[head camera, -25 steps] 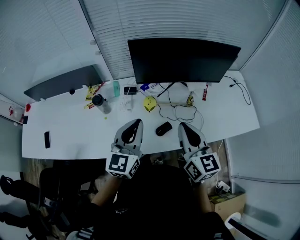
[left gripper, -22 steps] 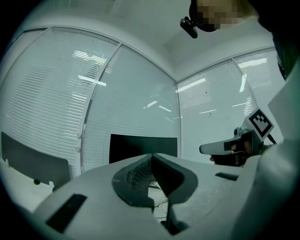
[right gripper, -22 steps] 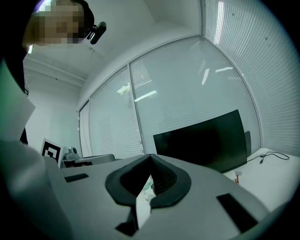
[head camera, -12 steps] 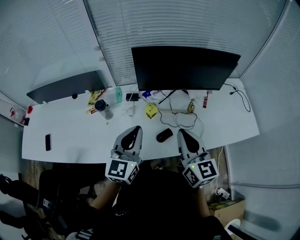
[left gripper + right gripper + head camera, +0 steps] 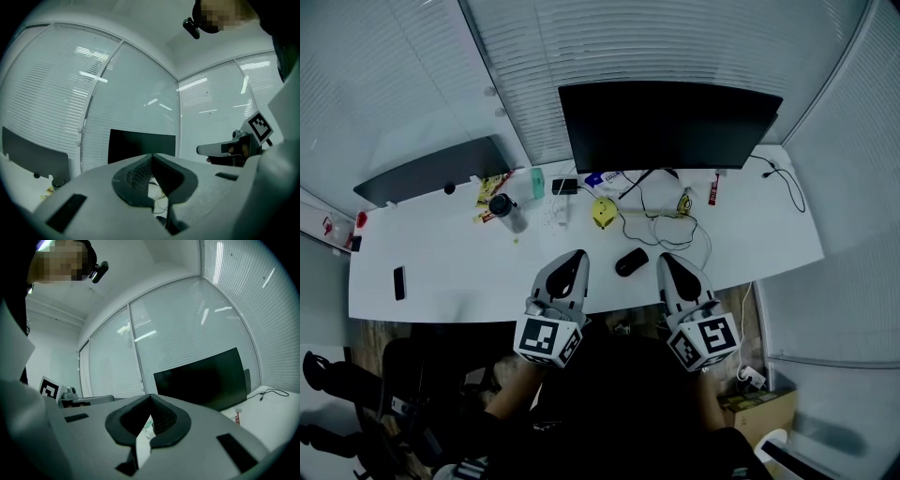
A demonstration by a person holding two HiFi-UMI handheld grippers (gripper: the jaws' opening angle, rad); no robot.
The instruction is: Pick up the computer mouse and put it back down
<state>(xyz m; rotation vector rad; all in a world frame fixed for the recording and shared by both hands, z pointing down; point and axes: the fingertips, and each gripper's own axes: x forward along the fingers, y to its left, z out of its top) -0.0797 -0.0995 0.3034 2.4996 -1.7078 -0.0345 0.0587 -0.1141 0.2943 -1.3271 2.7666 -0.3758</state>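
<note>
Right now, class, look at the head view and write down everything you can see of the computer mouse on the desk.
The computer mouse is a small black oval with a smooth, plastic-looking shell. It lies flat and slightly angled on the white desk, near the front edge. It sits between the left claw and the right claw, and neither touches it. Whether a cable joins it cannot be told.
</note>
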